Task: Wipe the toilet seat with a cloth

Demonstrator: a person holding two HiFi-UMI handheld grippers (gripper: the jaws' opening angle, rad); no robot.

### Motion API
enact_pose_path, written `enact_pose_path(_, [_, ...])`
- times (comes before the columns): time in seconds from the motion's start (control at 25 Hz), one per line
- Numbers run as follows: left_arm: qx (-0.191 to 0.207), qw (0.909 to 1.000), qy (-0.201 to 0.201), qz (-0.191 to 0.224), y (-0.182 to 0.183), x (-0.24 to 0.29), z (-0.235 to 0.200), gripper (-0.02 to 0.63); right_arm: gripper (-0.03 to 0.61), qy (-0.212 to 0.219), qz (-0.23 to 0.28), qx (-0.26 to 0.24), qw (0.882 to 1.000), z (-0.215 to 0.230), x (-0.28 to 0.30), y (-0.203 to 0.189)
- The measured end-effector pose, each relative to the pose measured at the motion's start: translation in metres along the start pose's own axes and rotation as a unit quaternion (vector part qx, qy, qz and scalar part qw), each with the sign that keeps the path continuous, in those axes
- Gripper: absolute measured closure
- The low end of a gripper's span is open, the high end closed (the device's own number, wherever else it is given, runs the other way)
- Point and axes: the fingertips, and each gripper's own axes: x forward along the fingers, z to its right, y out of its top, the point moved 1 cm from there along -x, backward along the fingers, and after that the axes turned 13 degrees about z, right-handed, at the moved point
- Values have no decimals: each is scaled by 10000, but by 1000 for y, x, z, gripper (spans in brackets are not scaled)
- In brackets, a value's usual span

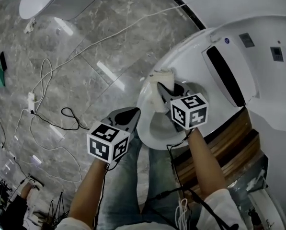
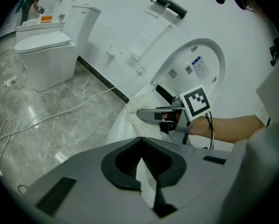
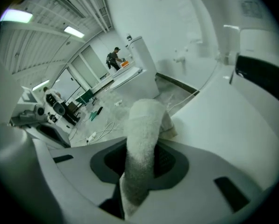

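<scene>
The white toilet seat [image 1: 143,110] rings the bowl at centre right, with its lid [image 1: 243,56] raised behind. My right gripper [image 1: 161,87] is shut on a white cloth [image 1: 158,97], which lies against the seat's left rim. In the right gripper view the cloth [image 3: 141,143] rises as a thick roll from between the jaws, with the seat [image 3: 232,125] on the right. My left gripper [image 1: 131,113] hovers just left of the bowl, shut and holding nothing. The left gripper view shows its closed jaws [image 2: 140,158], the right gripper [image 2: 146,114] and the cloth [image 2: 140,101] ahead.
Grey marble floor [image 1: 85,47] carries white cables [image 1: 47,75] and a black cable [image 1: 68,116] on the left. A second toilet [image 2: 46,50] stands further along the wall. A wooden stool or step [image 1: 229,143] sits under the right side. The person's legs [image 1: 147,176] are below the bowl.
</scene>
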Motion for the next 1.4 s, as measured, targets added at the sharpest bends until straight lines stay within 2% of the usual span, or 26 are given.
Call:
enact_pose_path(0.08, [32,10000,-57,19,7,16,13,601,488,-142,169,214,9995,20,-1,15])
enact_pose_path(0.28, [37,9999,-167,-7,15,52,44,600,488,-464,377,291,9978,67,-12,41])
enact_pose_path(0.52, [68,9991,-311,-287,0,86,83,601,489,-1033,620,675,9904,127,-58,46])
enact_pose_path(0.68, [140,9973,-483,-538,-16,104,110,600,488,-1266,587,994,9852,144,-93,24])
enact_pose_path(0.84, [253,9937,-704,-832,-36,115,135,600,488,-1659,585,1841,9670,154,-140,-11])
enact_pose_path(0.92, [289,9921,-773,-941,-45,122,144,601,488,-1804,575,2102,9591,160,-163,-30])
enact_pose_path(1.12, [457,9854,-1056,-1252,-66,139,171,600,489,-2181,734,2559,9389,177,-227,-86])
enact_pose_path(1.28, [595,9807,-1215,-1414,-80,144,189,601,489,-2411,955,2809,9240,184,-267,-102])
enact_pose_path(1.4, [660,9781,-1255,-1522,-88,144,194,601,489,-2432,1079,2880,9199,185,-271,-106])
